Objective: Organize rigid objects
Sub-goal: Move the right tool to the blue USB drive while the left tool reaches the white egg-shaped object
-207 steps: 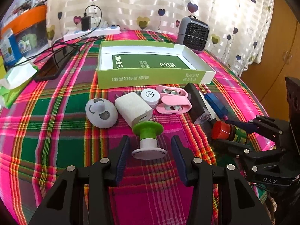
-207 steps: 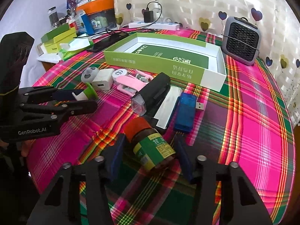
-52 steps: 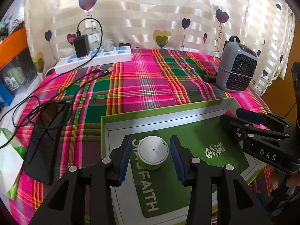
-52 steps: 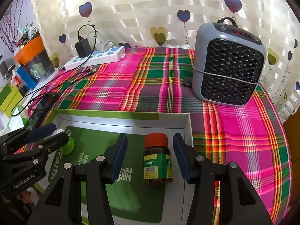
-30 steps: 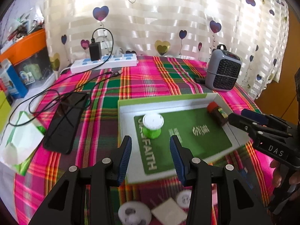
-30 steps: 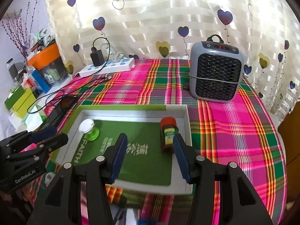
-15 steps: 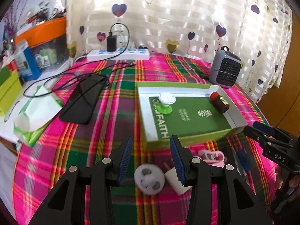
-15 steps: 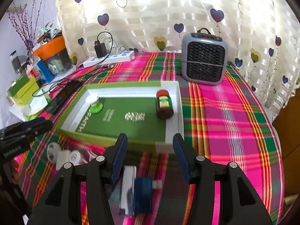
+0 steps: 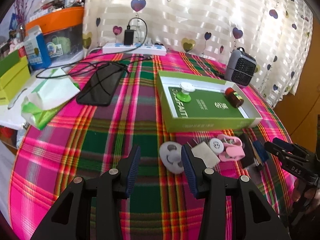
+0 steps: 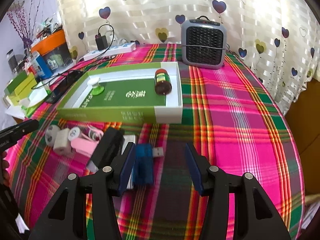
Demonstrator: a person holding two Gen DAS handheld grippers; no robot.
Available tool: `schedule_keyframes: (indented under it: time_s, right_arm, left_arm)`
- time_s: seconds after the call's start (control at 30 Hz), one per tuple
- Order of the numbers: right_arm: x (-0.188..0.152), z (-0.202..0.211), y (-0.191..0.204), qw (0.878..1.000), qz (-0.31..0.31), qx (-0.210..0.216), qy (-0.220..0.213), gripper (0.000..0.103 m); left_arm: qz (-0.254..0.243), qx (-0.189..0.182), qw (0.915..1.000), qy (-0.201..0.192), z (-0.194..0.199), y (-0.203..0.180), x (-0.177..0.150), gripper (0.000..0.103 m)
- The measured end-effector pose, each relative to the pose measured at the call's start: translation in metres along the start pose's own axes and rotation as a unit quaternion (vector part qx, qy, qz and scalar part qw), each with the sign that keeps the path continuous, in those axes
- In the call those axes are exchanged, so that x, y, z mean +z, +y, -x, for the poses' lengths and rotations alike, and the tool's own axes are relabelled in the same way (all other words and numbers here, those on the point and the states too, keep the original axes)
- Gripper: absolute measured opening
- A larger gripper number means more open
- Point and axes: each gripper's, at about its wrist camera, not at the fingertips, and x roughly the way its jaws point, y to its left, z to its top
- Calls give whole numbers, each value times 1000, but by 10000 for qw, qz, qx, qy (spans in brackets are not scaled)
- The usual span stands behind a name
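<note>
Both grippers have pulled back from the green box (image 10: 108,115), leaving the green-and-white suction knob (image 9: 185,92) and red-capped bottle (image 10: 163,81) inside; left gripper (image 9: 160,161) and right gripper (image 10: 158,161) gape empty over the round white gadget (image 9: 172,160) and blue USB stick (image 10: 145,161), likely next.

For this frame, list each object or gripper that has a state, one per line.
Left gripper: open, empty.
Right gripper: open, empty.
Green box: open, lidless.
Brown bottle: capped, lying inside the box.
Green suction knob: upright in the box.
Phone: screen dark.
</note>
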Motion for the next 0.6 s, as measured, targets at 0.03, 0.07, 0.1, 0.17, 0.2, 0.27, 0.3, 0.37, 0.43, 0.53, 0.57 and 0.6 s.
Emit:
schedule_keyframes:
  time_s: [0.03, 0.07, 0.1, 0.17, 0.2, 0.27, 0.3, 0.37, 0.43, 0.53, 0.57, 0.6]
  right_arm:
    - [-2, 0, 0, 10000, 9, 30, 22, 52]
    - [-4, 1, 0, 10000, 21, 53, 30, 52]
    - [-5, 1, 1, 10000, 40, 69, 47, 52]
    - [-7, 0, 2, 9999, 62, 66, 66, 52]
    - [-9, 0, 3, 9999, 76, 69, 79, 52]
    - [-12, 0, 5, 9998, 118, 99, 110, 52]
    - [-13, -1, 6, 9998, 136, 98, 123, 52]
    - [-14, -2, 6, 9997, 150, 108, 156, 52]
    - [-15, -4, 6, 9996, 156, 129, 182, 52]
    - [-16, -7, 7, 9995, 161, 168, 229, 52]
    - [-15, -7, 7, 9995, 156, 178, 226, 52]
    - [-15, -7, 8, 9995, 164, 179, 222, 52]
  left_arm:
    - [11, -7, 10000, 37, -1, 0, -1, 42]
    - [2, -10, 10000, 58, -2, -1, -3, 42]
    - [-20, -11, 10000, 96, -3, -3, -4, 42]
    - [-41, -45, 9999, 112, -3, -5, -6, 42]
    - [-58, -77, 9999, 128, -4, -7, -7, 42]
    - [-65, -96, 9998, 159, -6, -9, -8, 42]
    - [-72, -98, 9998, 181, -7, -10, -8, 42]
    - [-62, -91, 9997, 222, -10, -11, -8, 42]
    - [-69, -98, 9996, 271, -13, -12, -8, 42]
    - [-19, -90, 9994, 327, -18, -11, -8, 42]
    - [-4, -82, 9994, 333, -19, -11, -7, 42]
    - [2, -72, 9994, 348, -21, -10, -7, 42]
